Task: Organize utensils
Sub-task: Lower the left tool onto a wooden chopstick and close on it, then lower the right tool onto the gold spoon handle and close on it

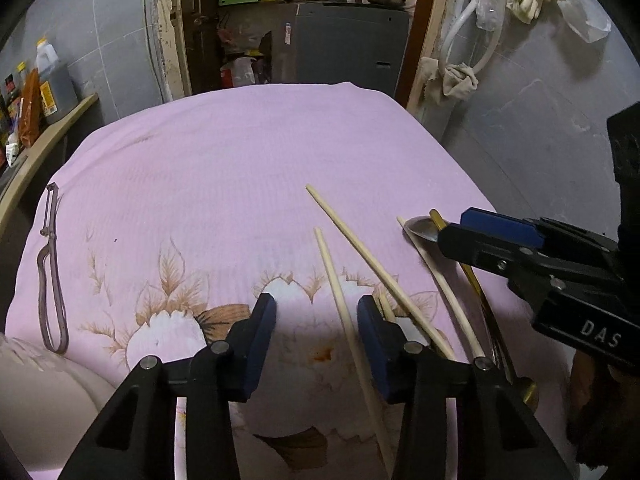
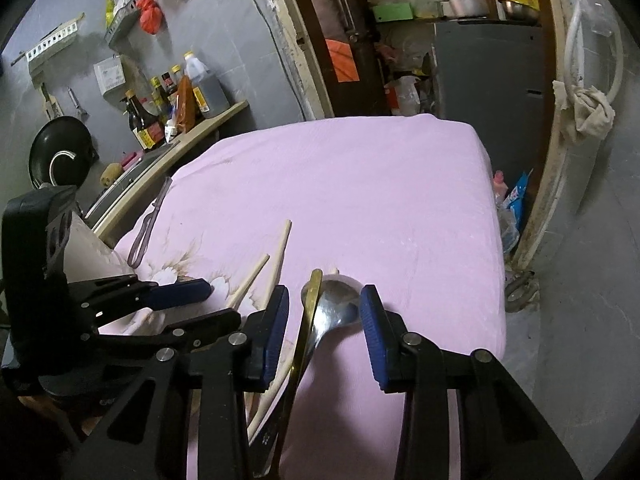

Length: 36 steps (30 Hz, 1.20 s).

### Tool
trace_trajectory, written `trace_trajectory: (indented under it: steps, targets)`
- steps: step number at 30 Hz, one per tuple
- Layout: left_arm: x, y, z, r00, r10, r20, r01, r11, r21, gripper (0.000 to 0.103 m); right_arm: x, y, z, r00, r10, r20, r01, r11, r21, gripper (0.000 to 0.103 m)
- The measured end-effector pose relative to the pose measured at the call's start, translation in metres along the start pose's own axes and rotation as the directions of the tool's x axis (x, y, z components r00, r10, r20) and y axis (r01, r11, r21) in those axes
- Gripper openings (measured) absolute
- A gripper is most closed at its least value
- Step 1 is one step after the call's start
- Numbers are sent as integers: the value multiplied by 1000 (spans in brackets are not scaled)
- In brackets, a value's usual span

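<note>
Dim, flat indoor light over the pink cloth, and a soft shadow pools beneath the left gripper at the cloth's near edge. The steel spoon catches a small glare on its bowl. Both views bow hard at the rims, corners going black. The doorway behind sits murky, and the near gripper parts look slightly soft.

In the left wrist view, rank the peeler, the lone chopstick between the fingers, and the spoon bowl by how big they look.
1. Chopstick, longest, though nearest the camera.
2. Peeler.
3. Spoon bowl, smallest, partly hidden.
</note>
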<state>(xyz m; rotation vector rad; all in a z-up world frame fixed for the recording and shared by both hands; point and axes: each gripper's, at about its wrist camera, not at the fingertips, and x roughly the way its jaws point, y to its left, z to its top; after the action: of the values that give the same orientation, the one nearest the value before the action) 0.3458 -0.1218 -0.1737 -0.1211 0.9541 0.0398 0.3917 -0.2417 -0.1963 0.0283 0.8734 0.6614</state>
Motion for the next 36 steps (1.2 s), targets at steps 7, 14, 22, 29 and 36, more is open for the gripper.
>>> trace_trajectory:
  steps: [7,14,22,29,36]
  targets:
    - [0,5,1,1000,-6,-6,6,1000,-21,37,4,1,5,1000,-12,-14,11,1000,-21,27]
    - [4,-3,8,999,3,-53,-2,1000,11,37,-5,-1,6,1000,-16,-1,16,1000,-19,7]
    - [6,-8,13,994,-38,-103,40,999,16,6,-18,-17,-10,1000,-17,-6,18,996,84,0]
    - [-8,-2,7,991,-108,-85,103,993,-54,5,-33,-24,-31,1000,1,9,-2,985,173,0]
    - [-43,-2,0,987,-158,-7,158,986,-47,5,-47,-16,-35,1000,-11,9,9,984,179,0]
